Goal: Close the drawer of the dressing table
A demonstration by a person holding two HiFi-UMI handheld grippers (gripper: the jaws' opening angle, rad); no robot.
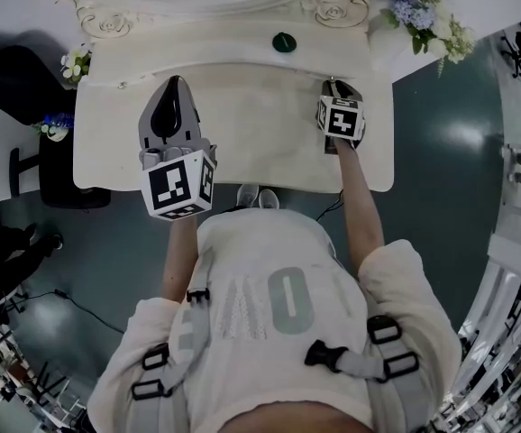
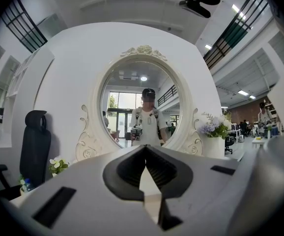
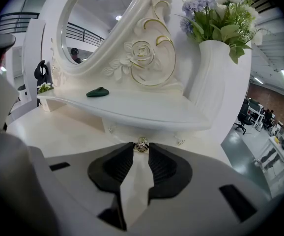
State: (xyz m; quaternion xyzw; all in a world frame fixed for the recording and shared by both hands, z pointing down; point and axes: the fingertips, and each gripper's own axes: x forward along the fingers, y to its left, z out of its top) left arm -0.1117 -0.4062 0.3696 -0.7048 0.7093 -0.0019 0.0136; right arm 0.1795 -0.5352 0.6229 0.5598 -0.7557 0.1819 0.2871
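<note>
Your right hand-held gripper point(image 3: 141, 149) has its jaws drawn in on the small brass-coloured metal knob point(image 3: 141, 144), tips on either side of it and touching as far as the right gripper view shows. That knob belongs to the shallow white drawer point(image 3: 157, 134), which sits under the raised white shelf point(image 3: 147, 113) at the back right of the cream dressing-table worktop point(image 1: 269, 147), below the tall white vase of blue and white flowers point(image 3: 208, 85).

Your left hand-held gripper point(image 2: 145, 148) has its jaws together with nothing between them. It hangs above the left half of the worktop, pointing at the oval white-framed mirror point(image 2: 132, 95), and takes no part.

Progress is late, by my reading. The drawer front looks close to flush with the shelf's underside (no dark gap shows, though the angle is poor, so I can't rule out a sliver left open). What is left is to push the knob straight back until it stops, then let go and draw the right hand-held gripper clear. The dark green leaf-shaped dish point(image 3: 98, 92) on the shelf is well apart from the grip.
</note>
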